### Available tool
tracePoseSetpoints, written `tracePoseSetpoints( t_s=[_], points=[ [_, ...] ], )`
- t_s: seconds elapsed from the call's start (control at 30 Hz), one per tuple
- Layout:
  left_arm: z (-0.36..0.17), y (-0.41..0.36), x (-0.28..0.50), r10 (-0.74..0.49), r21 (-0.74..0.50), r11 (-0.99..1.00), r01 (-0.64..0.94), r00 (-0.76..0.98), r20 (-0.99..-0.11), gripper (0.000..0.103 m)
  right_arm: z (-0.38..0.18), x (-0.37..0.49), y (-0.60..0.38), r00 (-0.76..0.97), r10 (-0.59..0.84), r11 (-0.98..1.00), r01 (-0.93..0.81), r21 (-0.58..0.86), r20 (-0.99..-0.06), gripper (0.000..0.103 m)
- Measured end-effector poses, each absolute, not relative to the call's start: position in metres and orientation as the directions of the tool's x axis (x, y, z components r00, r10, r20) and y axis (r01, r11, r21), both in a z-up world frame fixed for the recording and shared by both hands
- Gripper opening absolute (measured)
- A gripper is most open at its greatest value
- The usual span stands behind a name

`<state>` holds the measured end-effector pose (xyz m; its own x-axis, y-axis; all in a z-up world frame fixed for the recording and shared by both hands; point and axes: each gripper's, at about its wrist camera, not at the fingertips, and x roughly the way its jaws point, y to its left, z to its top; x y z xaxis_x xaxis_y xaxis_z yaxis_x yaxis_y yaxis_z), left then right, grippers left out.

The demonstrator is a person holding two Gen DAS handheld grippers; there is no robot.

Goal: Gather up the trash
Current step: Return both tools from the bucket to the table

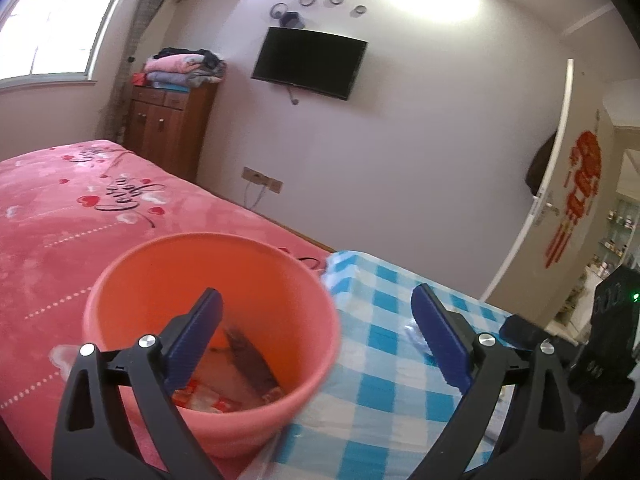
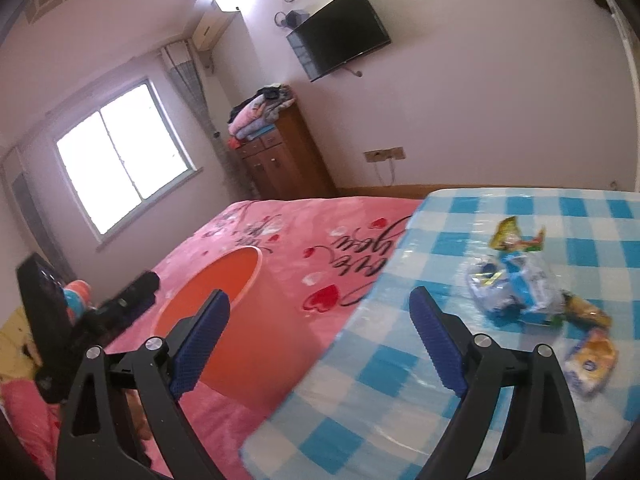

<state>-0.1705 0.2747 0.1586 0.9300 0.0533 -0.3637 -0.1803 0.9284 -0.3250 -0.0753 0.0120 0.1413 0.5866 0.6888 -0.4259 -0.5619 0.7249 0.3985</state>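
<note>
An orange-pink bucket (image 1: 212,320) stands on the bed against the table's edge, with several wrappers (image 1: 240,372) lying in its bottom. My left gripper (image 1: 316,296) is open and holds nothing; one finger hangs over the bucket's mouth, the other over the checked cloth. In the right wrist view the bucket (image 2: 224,312) is at the left. My right gripper (image 2: 320,296) is open and holds nothing. Ahead and to its right on the table (image 2: 400,360) lie a yellow-green wrapper (image 2: 516,236), a clear-and-blue plastic bag (image 2: 516,288), a yellow wrapper (image 2: 588,312) and a white-yellow packet (image 2: 592,364).
A pink bed cover (image 1: 80,220) with hearts and lettering spreads left of the table. A wooden cabinet (image 1: 168,128) with folded clothes, a wall TV (image 1: 308,64) and a window (image 2: 120,160) are at the far wall. An open door (image 1: 552,184) stands at the right.
</note>
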Motion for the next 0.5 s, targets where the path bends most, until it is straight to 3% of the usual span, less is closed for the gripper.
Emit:
tracePoseSetpoints(
  t_s=[0.17, 0.5],
  points=[
    [0.158, 0.252, -0.168, 0.025, -0.307, 0.94, -0.145, 0.931, -0.364, 0.097, 0.129, -0.084, -0.005, 0.638, 0.63, 0.777, -0.523, 0.351, -0.443, 0.095],
    [0.15, 0.204, -0.155, -0.019, -0.29, 0.952, -0.1, 0.924, -0.382, 0.097, 0.111, -0.086, -0.05, 0.666, 0.608, 0.792, -0.468, 0.392, -0.432, 0.095]
  ],
)
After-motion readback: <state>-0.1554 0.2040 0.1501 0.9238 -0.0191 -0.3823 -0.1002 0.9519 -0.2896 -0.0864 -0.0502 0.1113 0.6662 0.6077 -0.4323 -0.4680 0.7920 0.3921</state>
